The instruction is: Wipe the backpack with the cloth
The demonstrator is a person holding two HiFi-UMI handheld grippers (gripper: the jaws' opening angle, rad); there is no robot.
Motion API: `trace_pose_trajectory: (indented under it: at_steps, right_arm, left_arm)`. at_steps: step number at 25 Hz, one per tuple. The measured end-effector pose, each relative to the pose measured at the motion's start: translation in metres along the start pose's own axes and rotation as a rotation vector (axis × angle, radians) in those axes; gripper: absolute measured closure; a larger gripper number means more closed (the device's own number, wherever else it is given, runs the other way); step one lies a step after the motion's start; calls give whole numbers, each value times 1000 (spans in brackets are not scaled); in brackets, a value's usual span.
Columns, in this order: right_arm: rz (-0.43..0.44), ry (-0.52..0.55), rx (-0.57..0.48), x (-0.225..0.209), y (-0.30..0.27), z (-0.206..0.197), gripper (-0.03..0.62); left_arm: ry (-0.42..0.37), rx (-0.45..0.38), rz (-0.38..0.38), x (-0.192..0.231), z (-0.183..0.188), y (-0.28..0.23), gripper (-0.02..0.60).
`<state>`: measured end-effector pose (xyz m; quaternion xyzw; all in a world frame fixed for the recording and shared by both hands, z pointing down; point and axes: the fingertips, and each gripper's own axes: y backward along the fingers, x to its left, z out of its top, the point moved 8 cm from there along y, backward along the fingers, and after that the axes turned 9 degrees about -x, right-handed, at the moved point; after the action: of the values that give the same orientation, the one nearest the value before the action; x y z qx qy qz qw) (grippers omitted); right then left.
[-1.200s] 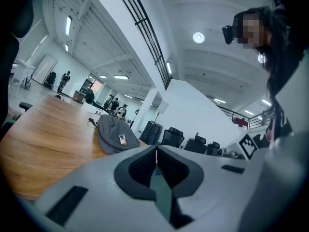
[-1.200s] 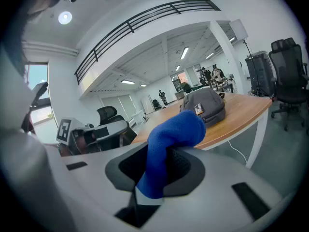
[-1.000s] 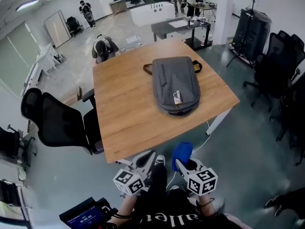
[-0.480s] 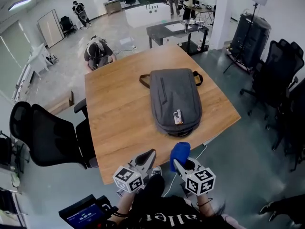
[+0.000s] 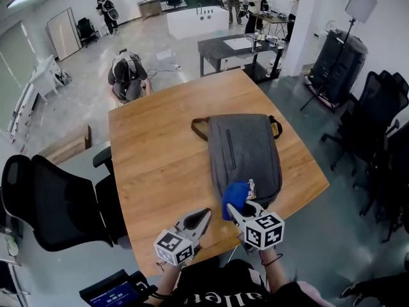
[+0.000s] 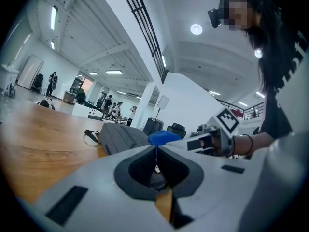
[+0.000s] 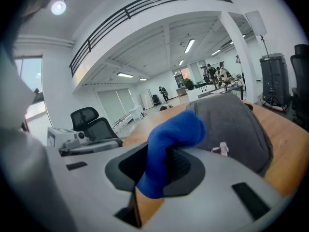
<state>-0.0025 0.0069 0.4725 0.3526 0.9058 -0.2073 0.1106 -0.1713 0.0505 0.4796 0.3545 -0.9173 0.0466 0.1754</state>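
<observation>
The right gripper (image 5: 234,206) held the blue cloth (image 5: 235,194) tight, just at the near end of the grey backpack (image 5: 246,146). The backpack lay flat on the bench (image 5: 153,165), its long axis running near to far, straight ahead of this gripper. The left gripper (image 5: 202,216), jaws together and empty, was further left.

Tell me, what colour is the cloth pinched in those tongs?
Bright blue. The cloth shows best in the right gripper view, pinched in the right tongs.

Left gripper (image 6: 155,150), jaws together; backpack (image 6: 120,136) ahead
</observation>
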Motion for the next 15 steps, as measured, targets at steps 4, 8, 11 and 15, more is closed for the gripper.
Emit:
trace_pose_trajectory:
  at_steps: [4,8,11,15]
  right_arm:
    - [45,18,41,-10,-66,25,506]
    - [84,30,81,-25,-125,53,505]
    - [115,25,116,-41,-173,71,505]
    - [133,60,203,-69,-236,85,506]
  left_arm:
    - [33,-7,35,25,-1,-3,572]
    - [66,1,49,34,-3,-9,572]
    - [82,8,81,43,-4,-16,572]
    - [88,-4,145,56,0,-29,572]
